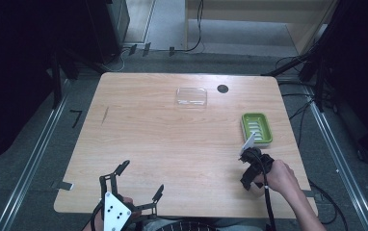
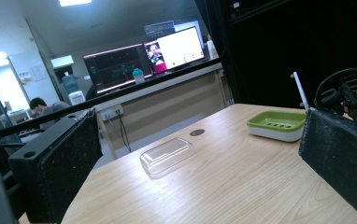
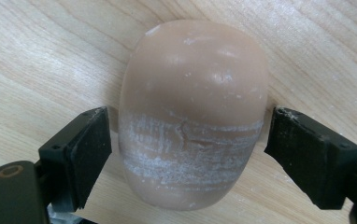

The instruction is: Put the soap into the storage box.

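Right gripper view: looking straight down on a beige bar of soap [image 3: 193,114] lying flat on the wooden table [image 3: 36,51], right gripper [image 3: 186,156] astride it, jaws spread, a sliver of gap on either side, pads not yet pressing. High view: right gripper [image 1: 250,166] near the table's right edge, just in front of the green soap dish [image 1: 256,128]; clear lid [image 1: 191,96] well apart at the far side. Left gripper [image 1: 141,183] idle at the near edge, jaws wide, nothing between them. Risks, as judged: rounded, slick flanks, so squirting out under an off-centre squeeze; low grip, so tipping on lift; scuffed band already marked, so more gouging under hard pressure.
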A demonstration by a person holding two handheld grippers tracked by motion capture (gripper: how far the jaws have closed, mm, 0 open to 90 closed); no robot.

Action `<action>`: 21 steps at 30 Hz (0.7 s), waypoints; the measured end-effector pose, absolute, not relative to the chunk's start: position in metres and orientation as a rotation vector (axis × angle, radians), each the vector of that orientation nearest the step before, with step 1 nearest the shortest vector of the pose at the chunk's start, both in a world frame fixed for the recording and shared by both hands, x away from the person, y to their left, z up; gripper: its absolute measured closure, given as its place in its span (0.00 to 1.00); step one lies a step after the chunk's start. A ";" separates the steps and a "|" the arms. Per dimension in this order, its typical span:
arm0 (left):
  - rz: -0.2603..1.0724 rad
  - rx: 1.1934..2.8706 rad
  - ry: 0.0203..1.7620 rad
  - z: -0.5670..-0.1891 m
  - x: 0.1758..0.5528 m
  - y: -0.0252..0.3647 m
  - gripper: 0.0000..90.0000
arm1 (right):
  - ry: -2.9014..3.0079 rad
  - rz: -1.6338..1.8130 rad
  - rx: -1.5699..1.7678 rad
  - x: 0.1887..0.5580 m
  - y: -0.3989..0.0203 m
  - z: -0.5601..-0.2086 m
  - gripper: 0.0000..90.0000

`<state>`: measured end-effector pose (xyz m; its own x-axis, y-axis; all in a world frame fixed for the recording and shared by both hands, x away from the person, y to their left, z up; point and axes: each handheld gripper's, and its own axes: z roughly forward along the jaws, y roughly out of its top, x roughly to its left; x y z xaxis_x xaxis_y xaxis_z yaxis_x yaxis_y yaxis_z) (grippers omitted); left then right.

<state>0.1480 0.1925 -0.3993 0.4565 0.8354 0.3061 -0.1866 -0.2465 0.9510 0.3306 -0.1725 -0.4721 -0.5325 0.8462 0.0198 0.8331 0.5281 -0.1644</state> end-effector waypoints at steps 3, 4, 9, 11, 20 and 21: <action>1.075 1.517 0.594 -0.399 0.148 0.193 0.00 | -2.659 0.204 -1.474 0.332 -0.173 -0.472 0.21; 1.075 1.517 0.594 -0.399 0.148 0.193 0.00 | -2.660 0.205 -1.474 0.332 -0.173 -0.473 0.21; 1.075 1.519 0.593 -0.399 0.148 0.193 0.00 | -2.671 0.207 -1.475 0.332 -0.172 -0.473 0.22; 1.075 1.519 0.592 -0.399 0.148 0.193 0.00 | -2.675 0.205 -1.477 0.331 -0.171 -0.473 0.24; 1.075 1.518 0.593 -0.399 0.148 0.193 0.00 | -2.677 0.184 -1.488 0.332 -0.173 -0.469 0.36; 1.075 1.517 0.594 -0.399 0.148 0.193 0.00 | -2.678 0.181 -1.487 0.332 -0.173 -0.469 0.36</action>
